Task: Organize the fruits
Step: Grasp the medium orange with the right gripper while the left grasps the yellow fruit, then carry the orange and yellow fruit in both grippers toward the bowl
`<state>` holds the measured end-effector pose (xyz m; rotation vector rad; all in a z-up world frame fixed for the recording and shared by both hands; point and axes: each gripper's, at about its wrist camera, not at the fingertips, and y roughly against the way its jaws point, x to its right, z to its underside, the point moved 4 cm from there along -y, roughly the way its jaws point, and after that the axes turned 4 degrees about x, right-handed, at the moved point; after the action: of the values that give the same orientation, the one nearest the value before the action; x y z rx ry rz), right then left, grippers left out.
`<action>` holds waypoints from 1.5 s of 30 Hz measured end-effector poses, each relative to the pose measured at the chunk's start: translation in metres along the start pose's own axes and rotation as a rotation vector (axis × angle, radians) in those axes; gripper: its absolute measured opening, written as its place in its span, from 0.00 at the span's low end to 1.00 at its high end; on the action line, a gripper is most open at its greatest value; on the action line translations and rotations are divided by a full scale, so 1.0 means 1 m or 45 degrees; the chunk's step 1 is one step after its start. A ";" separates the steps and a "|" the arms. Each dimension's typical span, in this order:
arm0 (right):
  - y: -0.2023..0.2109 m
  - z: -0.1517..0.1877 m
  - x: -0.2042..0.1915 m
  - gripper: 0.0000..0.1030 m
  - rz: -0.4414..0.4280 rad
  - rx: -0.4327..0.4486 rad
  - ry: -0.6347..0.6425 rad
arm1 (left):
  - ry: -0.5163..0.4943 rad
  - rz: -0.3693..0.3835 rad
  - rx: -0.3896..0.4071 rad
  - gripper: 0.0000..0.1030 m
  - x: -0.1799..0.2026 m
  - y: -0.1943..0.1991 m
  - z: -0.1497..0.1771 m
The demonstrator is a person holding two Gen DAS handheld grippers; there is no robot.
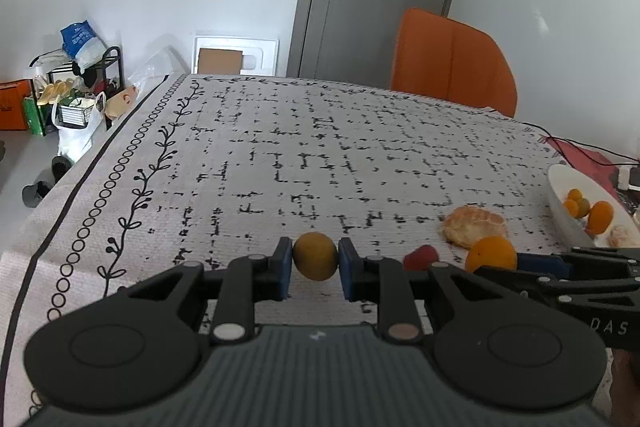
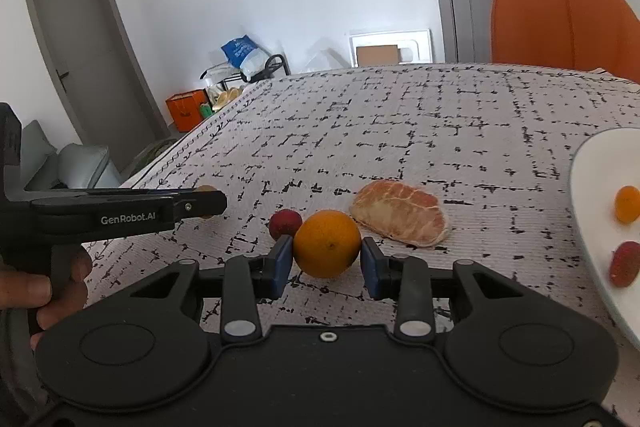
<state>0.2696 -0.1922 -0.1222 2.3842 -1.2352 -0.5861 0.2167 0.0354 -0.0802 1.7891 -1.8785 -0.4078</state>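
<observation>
My left gripper [image 1: 315, 263] is shut on a small yellow-brown round fruit [image 1: 315, 255] just above the tablecloth. My right gripper [image 2: 327, 261] is shut on an orange [image 2: 327, 243], which also shows in the left wrist view [image 1: 493, 254]. A small red fruit [image 2: 285, 223] lies just left of the orange. A peeled citrus half [image 2: 401, 212] lies beyond it. A white plate [image 2: 588, 211] at the right holds several small fruits, among them a small orange one [image 2: 627, 203] and a red one [image 2: 625, 264].
The table carries a white cloth with black marks [image 1: 320, 155]. An orange chair [image 1: 452, 61] stands at the far edge. Cables and a red mat [image 1: 580, 153] lie behind the plate. Bags and a rack [image 1: 76, 87] stand on the floor at the left.
</observation>
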 end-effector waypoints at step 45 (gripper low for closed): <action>0.121 0.026 0.081 0.34 0.225 0.216 -0.156 | -0.156 0.192 0.065 0.22 0.121 0.042 0.005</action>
<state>0.2174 -0.3287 -0.0965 2.3703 -1.5874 -0.6000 0.1784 -0.0813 -0.0429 1.6740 -2.1102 -0.4264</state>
